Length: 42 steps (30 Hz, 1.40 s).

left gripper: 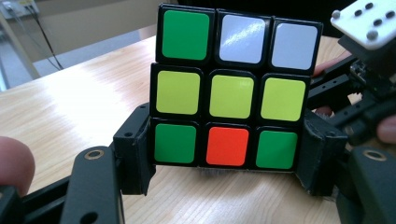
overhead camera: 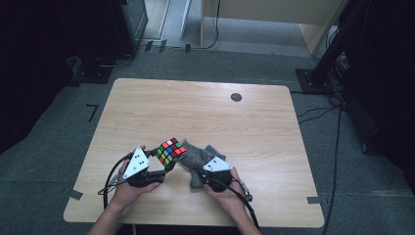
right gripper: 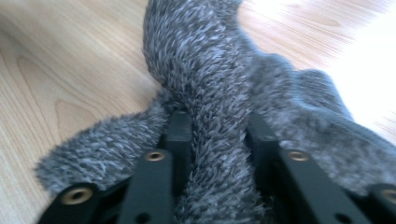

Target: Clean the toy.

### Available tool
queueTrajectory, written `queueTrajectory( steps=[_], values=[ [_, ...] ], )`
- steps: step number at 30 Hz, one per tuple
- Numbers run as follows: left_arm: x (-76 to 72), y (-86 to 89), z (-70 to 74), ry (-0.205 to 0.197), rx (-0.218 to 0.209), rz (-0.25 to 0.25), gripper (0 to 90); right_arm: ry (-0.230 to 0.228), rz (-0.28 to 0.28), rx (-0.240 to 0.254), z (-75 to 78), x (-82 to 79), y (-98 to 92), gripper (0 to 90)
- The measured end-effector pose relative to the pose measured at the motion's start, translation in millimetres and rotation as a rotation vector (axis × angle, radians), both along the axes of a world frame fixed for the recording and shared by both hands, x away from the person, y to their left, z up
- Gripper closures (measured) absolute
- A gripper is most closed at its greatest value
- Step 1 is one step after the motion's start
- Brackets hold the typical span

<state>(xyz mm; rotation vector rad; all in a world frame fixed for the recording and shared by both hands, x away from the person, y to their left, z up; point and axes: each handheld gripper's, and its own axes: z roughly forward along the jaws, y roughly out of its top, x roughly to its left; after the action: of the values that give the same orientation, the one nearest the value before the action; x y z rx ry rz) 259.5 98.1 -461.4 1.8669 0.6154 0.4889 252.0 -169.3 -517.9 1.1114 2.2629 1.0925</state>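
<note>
A scrambled colour cube is held just above the wooden table near its front left. My left gripper is shut on it, the black jaws pressing the bottom row of the cube from both sides. Just right of it lies a grey fuzzy cloth. My right gripper comes at it from the near side and is shut on a bunched fold of the cloth, with the pile squeezed between the jaws. A person's hand holds each gripper.
A small black round cap sits in the table top at the back right. The table's front edge runs close behind the hands. Dark stands and cables are on the floor to the right.
</note>
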Motion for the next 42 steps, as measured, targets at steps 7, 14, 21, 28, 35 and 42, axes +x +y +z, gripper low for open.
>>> queueTrajectory(
  steps=[7,14,21,28,35,42],
  values=[
    [1.7,0.8,-2.9,0.026,-0.001,-0.038,33.7,-0.074,-0.046,0.229,39.8,-7.6,-31.0,75.1],
    [-11.2,-26.4,-10.3,0.012,0.083,-0.129,33.7,-0.225,0.092,0.410,90.4,-33.0,-22.8,74.3],
    [-21.3,-29.6,-2.5,-0.025,0.065,-0.186,33.8,-0.118,0.128,0.459,83.5,-28.5,-20.7,74.2],
    [-19.5,-28.4,-2.8,-0.015,0.062,-0.201,33.8,-0.096,0.062,0.446,85.5,-24.4,-33.0,73.2],
    [-23.2,-32.1,-1.4,-0.023,0.077,-0.216,33.8,-0.057,0.138,0.489,91.6,-29.4,-17.9,71.9],
    [-22.2,-33.1,-0.1,-0.013,0.083,-0.208,33.8,-0.052,0.073,0.457,91.0,-28.3,-24.6,72.0]
  ],
)
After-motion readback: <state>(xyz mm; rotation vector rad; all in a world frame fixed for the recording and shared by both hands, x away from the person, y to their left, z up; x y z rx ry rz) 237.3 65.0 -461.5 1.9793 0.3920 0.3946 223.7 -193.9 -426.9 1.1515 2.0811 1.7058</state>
